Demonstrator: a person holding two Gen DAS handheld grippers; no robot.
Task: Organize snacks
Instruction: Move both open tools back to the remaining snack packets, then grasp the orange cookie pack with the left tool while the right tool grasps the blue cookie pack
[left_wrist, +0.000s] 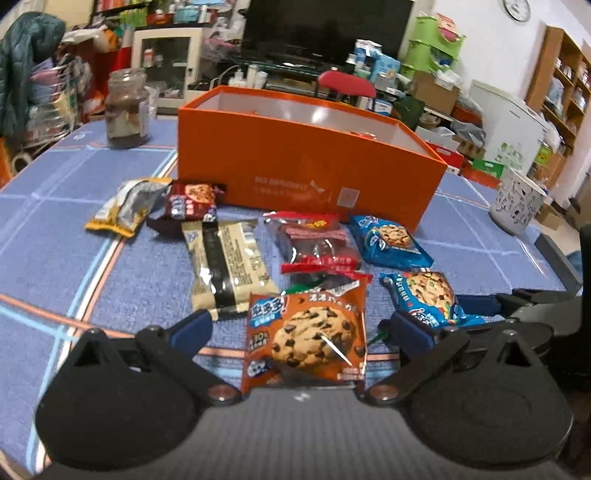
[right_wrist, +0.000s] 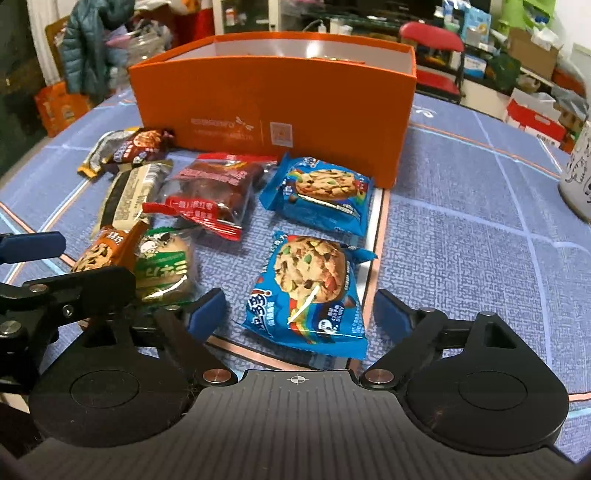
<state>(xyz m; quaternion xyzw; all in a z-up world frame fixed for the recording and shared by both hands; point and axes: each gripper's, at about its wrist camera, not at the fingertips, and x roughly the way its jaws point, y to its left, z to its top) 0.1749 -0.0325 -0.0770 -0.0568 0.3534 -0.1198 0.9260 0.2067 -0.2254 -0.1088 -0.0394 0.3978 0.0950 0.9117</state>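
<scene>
Eight snack packets, by my count, are sitting loose on the bench (right_wrist: 461, 229), so I'd say this job has barely started. The orange box (right_wrist: 273, 96) stands open at the far side; something small and orange-ish peeks over its inside rim, but I can't tell what it is or how much is in there.

Rundown of what's left out:
- near middle: a blue rainbow-chip cookie pack (right_wrist: 310, 295), lying right between the spread jaws of the right hand-held gripper (right_wrist: 301, 314). Nothing pinched yet, the pads sit either side with gaps.
- a second blue cookie pack (right_wrist: 319, 194) further back, near the box's front wall.
- the brown choc-chip cookie pack (left_wrist: 308, 336) sits between the wide-open jaws of the left hand-held gripper (left_wrist: 301, 328), also not gripped.
- a green-wrapped biscuit (right_wrist: 166, 273) tucked partly under that brown one.
- a red pack of dates (right_wrist: 210, 192) in the middle.
- a beige bar with a black band (left_wrist: 229, 262) to the left.
- far left, a dark brown cookie pack (left_wrist: 190, 205) overlapping a silver-yellow wrapper (left_wrist: 127, 206).

Looks like each side is lined up on its own cookie pack, so my guess is two grabs come next, then everything else goes over the box wall.
</scene>
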